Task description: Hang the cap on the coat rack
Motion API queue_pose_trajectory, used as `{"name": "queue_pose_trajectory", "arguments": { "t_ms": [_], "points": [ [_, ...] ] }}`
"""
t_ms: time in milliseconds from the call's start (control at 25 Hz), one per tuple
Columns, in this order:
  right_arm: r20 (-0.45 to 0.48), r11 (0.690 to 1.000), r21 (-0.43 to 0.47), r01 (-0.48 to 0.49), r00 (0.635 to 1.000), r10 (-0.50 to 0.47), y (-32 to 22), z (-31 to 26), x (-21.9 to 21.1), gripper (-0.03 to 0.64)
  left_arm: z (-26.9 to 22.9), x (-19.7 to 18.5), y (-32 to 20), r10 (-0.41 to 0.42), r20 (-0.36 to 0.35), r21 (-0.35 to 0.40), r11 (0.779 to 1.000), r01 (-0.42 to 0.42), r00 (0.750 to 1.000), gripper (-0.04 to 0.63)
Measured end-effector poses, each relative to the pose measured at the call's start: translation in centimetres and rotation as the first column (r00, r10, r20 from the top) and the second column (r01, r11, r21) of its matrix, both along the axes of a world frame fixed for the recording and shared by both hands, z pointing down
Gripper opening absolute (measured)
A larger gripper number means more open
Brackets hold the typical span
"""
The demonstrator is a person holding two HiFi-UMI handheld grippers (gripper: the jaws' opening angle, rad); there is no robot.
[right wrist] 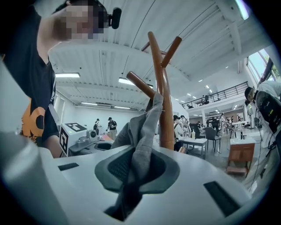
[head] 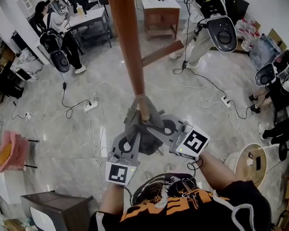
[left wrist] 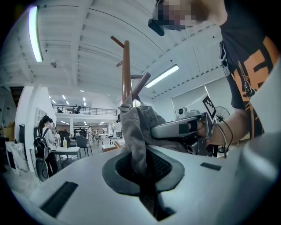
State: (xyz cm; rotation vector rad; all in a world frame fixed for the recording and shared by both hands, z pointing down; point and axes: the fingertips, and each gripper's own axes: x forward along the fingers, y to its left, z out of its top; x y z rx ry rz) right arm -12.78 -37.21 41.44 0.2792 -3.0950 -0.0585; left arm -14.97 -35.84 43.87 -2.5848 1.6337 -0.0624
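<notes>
In the head view, the left gripper [head: 135, 139] and right gripper [head: 153, 130] met just in front of the coat rack [head: 129, 47]. The grey cap [head: 146, 134] was bunched between them, and its upper edge lay against the tip of a low peg [head: 143, 111] beside the pole.

The left gripper view showed its fingers clenched on a fold of the cap. The cloth rose from them toward the pole, with the right gripper close alongside.

The right gripper view showed the same from the other side. Its fingers were clamped on cap fabric, which stretched up to where the peg branched off.

By my reading the hanging was nearly done, since the cap seemed to be at or on the peg. It was not yet let go; settling it, opening both grips and backing away remained.
</notes>
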Motion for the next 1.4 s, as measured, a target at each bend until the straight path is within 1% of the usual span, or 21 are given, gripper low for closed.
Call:
{"name": "queue_pose_trajectory", "arguments": {
  "t_ms": [400, 520, 600, 640, 680, 720, 760, 840, 920, 1160, 1240, 1320, 1400],
  "points": [
    [0.037, 0.998, 0.012, -0.054, 0.998, 0.054, -1.0, 0.3, 0.2, 0.054, 0.4, -0.2, -0.5, -0.022, -0.029, 0.019, 1.000, 0.022, 0.999, 0.043],
    [0.047, 0.998, 0.012, -0.069, 0.997, 0.069, -0.9, 0.4, 0.4, 0.063, 0.2, -0.2, -0.2, -0.018, -0.050, 0.032, 0.999, 0.020, 0.999, 0.059],
    [0.048, 0.997, 0.004, -0.073, 0.996, 0.073, -0.9, 0.7, 0.4, 0.072, 0.2, -0.5, 0.0, -0.019, -0.063, 0.030, 0.999, 0.021, 0.998, 0.083],
    [0.046, 0.997, 0.000, -0.078, 0.996, 0.078, -1.0, 0.8, 0.4, 0.082, 0.3, -0.7, 0.1, -0.024, -0.066, 0.025, 0.999, 0.026, 0.998, 0.111],
    [0.047, 0.996, -0.004, -0.086, 0.995, 0.086, -1.1, 0.9, 0.6, 0.092, 0.5, -1.0, 0.1, -0.032, -0.066, 0.017, 0.999, 0.033, 0.997, 0.153],
    [0.049, 0.996, -0.012, -0.094, 0.994, 0.094, -1.3, 1.0, 0.7, 0.111, 0.7, -1.2, 0.2, -0.040, -0.064, 0.009, 0.999, 0.041, 0.997, 0.199],
    [0.053, 0.995, -0.022, -0.100, 0.993, 0.102, -1.5, 1.1, 0.9, 0.147, 0.9, -1.4, 0.2, -0.048, -0.061, 0.004, 0.999, 0.048, 0.997, 0.224],
    [0.056, 0.993, -0.041, -0.113, 0.992, 0.115, -2.0, 1.4, 1.2, 0.206, 1.0, -1.7, 0.1, -0.054, -0.056, -0.001, 0.999, 0.054, 0.997, 0.229],
    [0.050, 0.991, -0.049, -0.124, 0.991, 0.127, -2.2, 1.8, 1.3, 0.233, 1.1, -1.8, 0.0, -0.054, -0.057, -0.003, 0.999, 0.054, 0.997, 0.229],
    [0.014, 0.988, -0.036, -0.150, 0.989, 0.150, -2.3, 2.5, 1.6, 0.267, 1.2, -2.4, 0.2, -0.060, -0.054, -0.011, 0.998, 0.060, 0.997, 0.230],
    [0.003, 0.985, -0.029, -0.168, 0.986, 0.168, -2.3, 2.8, 2.1, 0.282, 1.5, -2.8, 0.5, -0.063, -0.040, -0.024, 0.998, 0.062, 0.997, 0.242],
    [-0.009, 0.982, -0.027, -0.186, 0.983, 0.186, -2.4, 3.1, 2.7, 0.293, 1.9, -3.5, 0.9, -0.068, -0.011, -0.044, 0.997, 0.068, 0.998, 0.255],
    [-0.017, 0.979, -0.033, -0.200, 0.980, 0.200, -2.5, 3.4, 3.2, 0.293, 1.8, -4.1, 1.3, -0.070, 0.002, -0.046, 0.997, 0.070, 0.998, 0.256]
  ]
}}
